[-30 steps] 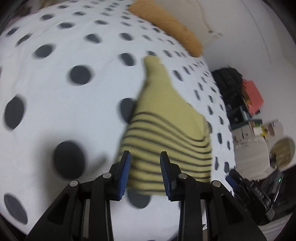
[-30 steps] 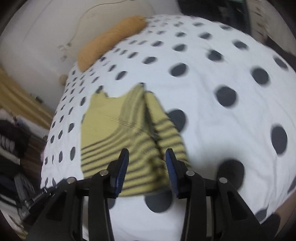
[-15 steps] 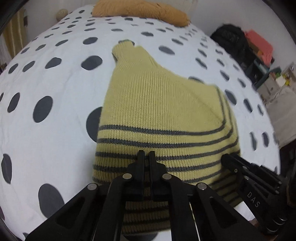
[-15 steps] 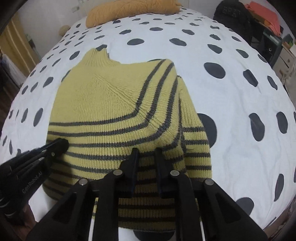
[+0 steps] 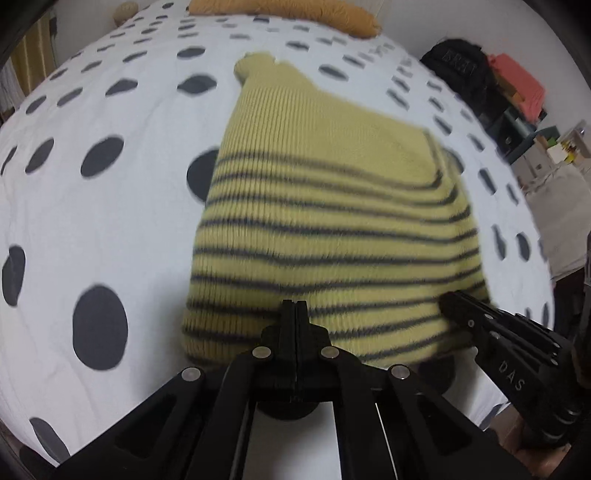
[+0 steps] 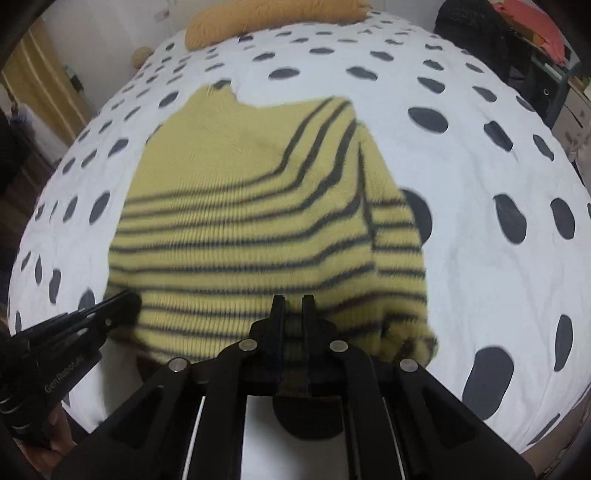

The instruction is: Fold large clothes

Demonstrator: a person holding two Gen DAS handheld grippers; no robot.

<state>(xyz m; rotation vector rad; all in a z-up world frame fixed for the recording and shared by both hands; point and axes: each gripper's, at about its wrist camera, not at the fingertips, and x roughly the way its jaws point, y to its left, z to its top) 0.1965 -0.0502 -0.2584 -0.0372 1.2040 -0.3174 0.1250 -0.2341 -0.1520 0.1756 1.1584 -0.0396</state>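
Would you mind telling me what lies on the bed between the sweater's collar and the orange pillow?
Only bare polka-dot bedspread separates the yellow striped sweater from the orange pillow; the right wrist view shows it best.

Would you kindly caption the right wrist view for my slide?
Right gripper pinching the hem of a striped yellow sweater on a polka-dot bed.

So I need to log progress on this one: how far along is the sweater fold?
Done: the yellow striped sweater lies on the dotted bedspread with its sleeves already folded in, a narrowed shape. In hand: the left hand-held gripper and right hand-held gripper both pinch its near hem, which looks lifted. Left: carrying the hem toward the collar for the final fold.
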